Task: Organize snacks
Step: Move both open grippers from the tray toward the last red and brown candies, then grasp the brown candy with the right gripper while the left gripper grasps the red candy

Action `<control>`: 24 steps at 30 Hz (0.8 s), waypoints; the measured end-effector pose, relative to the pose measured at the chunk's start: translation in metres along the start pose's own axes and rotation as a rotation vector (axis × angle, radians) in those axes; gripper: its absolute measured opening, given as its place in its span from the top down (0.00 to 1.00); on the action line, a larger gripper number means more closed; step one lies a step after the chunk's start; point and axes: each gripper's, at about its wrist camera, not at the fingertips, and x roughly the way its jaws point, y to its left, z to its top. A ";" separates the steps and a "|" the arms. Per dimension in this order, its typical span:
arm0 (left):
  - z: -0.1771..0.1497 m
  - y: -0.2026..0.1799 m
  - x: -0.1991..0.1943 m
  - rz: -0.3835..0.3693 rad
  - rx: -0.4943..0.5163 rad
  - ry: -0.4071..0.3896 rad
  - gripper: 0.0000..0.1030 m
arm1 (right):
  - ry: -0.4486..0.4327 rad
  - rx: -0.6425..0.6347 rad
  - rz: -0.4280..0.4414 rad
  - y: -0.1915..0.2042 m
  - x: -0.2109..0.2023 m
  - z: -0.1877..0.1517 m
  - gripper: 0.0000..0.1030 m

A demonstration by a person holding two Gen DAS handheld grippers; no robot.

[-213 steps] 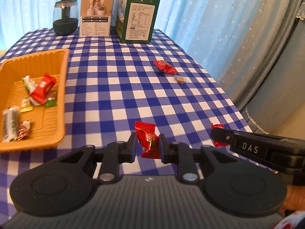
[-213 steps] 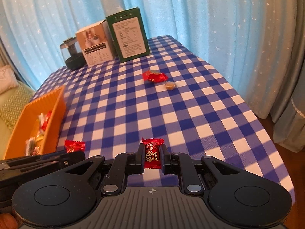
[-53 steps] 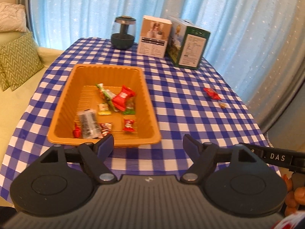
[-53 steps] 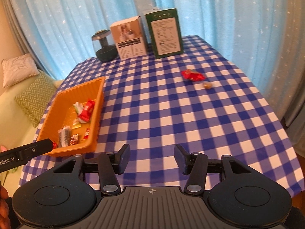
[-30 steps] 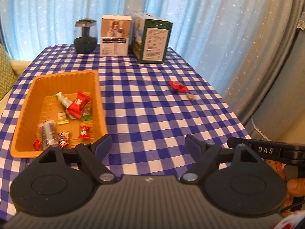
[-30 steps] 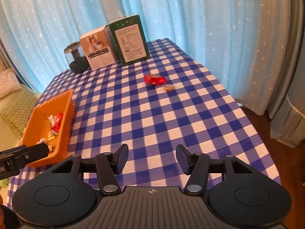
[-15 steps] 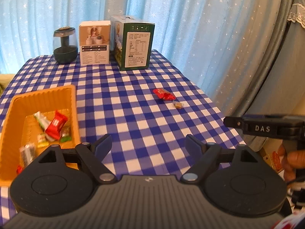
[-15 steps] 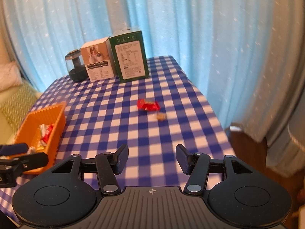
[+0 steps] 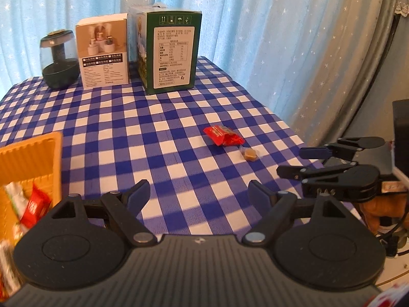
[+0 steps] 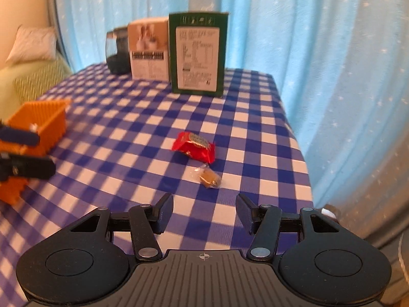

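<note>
A red snack packet (image 9: 223,135) (image 10: 194,146) and a small brown wrapped candy (image 9: 249,154) (image 10: 209,176) lie on the blue checked tablecloth near its right edge. The orange basket (image 9: 33,153) (image 10: 42,119) holds several snacks at the left. My left gripper (image 9: 199,195) is open and empty, above the cloth short of the two snacks. My right gripper (image 10: 204,213) is open and empty, just in front of the brown candy; it also shows in the left wrist view (image 9: 291,162) at the table's right edge.
A green box (image 9: 168,51) (image 10: 198,52), a beige box (image 9: 103,53) (image 10: 149,51) and a dark glass jar (image 9: 59,62) (image 10: 116,51) stand at the back. Blue curtains hang behind and to the right. A sofa with a pillow (image 10: 32,43) is at the left.
Both grippers have moved right and forward toward the red packet and the candy, which now look closer. The basket has slid to the left edge. Both stay open.
</note>
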 end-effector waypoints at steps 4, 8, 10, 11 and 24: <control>0.011 0.004 0.024 0.002 0.031 0.014 0.21 | -0.004 -0.079 0.024 -0.006 0.032 0.002 0.47; 0.022 0.006 0.042 0.006 0.078 0.018 0.21 | 0.001 -0.121 0.042 -0.014 0.059 0.005 0.47; 0.025 0.007 0.048 0.004 0.086 0.014 0.21 | 0.011 -0.143 0.046 -0.016 0.071 0.007 0.48; 0.027 0.007 0.051 0.001 0.088 0.013 0.21 | 0.014 -0.156 0.048 -0.017 0.077 0.008 0.50; 0.036 -0.003 0.079 -0.029 0.114 0.023 0.21 | 0.027 -0.060 0.054 -0.014 0.070 0.009 0.79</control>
